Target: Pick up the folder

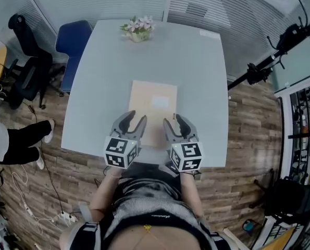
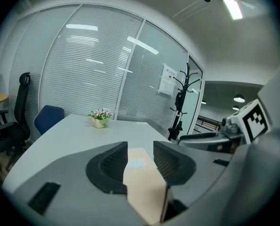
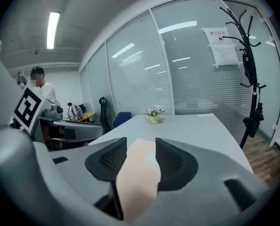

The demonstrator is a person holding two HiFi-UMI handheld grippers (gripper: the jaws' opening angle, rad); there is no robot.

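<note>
Both grippers are lined up at the near end of the tan cardboard folder (image 1: 147,108), which lies flat on the pale grey square table (image 1: 196,66), white label facing up. The left gripper (image 1: 134,121) has its 2 jaws parted, nothing pinched; its own view shows the folder through the gap, pads clear of it. It's the same on the right gripper (image 1: 174,121): jaws spread, the folder framed between them, no contact that I can make out.

This looks like the tricky part. A thin flat folder on a smooth top gives the jaws little to bite, so the tips could skate over it or shove it away toward the small pot of pink flowers (image 1: 138,29). If a jaw catches only the top cover, the folder will likely flap open and spill whatever is inside. With 2 grips on 1 edge, uneven closing or lifting could twist or crease the card. Whether the near edge overhangs the table I can't tell.
</note>
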